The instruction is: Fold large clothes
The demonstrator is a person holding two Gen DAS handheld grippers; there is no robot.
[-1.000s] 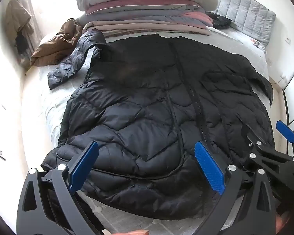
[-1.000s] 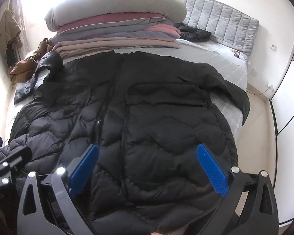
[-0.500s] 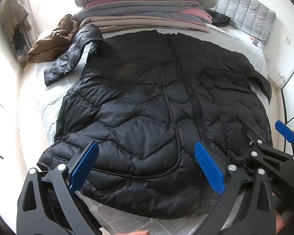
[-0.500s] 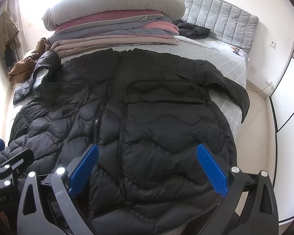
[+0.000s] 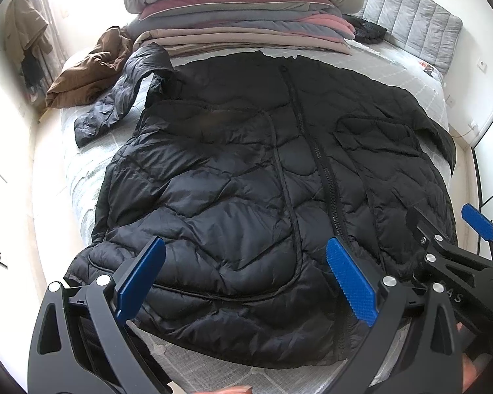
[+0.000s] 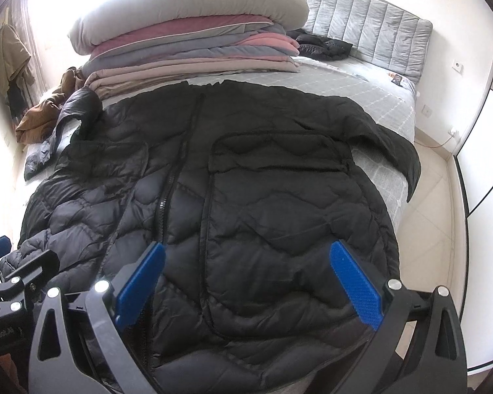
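**Both tongs wide over a black jacket spread on the bed**

The left tongs (image 5: 246,282) stand wide apart, their blue pads (image 5: 140,277) empty, hovering over the lower hem of the black quilted jacket (image 5: 246,170) without touching it. At about 3 o'clock in the left wrist view the right tongs (image 5: 449,246) come in from the side, just over the jacket's right hem corner. In their own view the right tongs (image 6: 246,282) are likewise spread wide and grip nothing; the jacket's front panel (image 6: 279,213) fills the gap between the pads. The left tongs (image 6: 13,262) show at 9 o'clock there, near the left hem.

The jacket lies flat, front up and zipped, on the grey bed (image 5: 394,65), hem toward the cameras and collar toward 12 o'clock. Its zipper (image 5: 325,177) runs from collar to hem. One sleeve (image 5: 121,98) lies folded out at 10 o'clock on the mattress; the other sleeve (image 6: 400,151) drapes over the bed's edge at 3 o'clock in the right wrist view.

Beyond the collar, at 12 o'clock, sits a stack of folded bedding (image 6: 194,52) in pink, grey and beige, topped by a grey pillow (image 6: 187,10). A brown garment (image 5: 89,65) is crumpled at 10 o'clock beside the sleeve. A second dark garment (image 6: 321,46) lies at 1 o'clock against the padded grey headboard (image 6: 371,23). A coat (image 5: 23,29) hangs by the wall at 10 o'clock.
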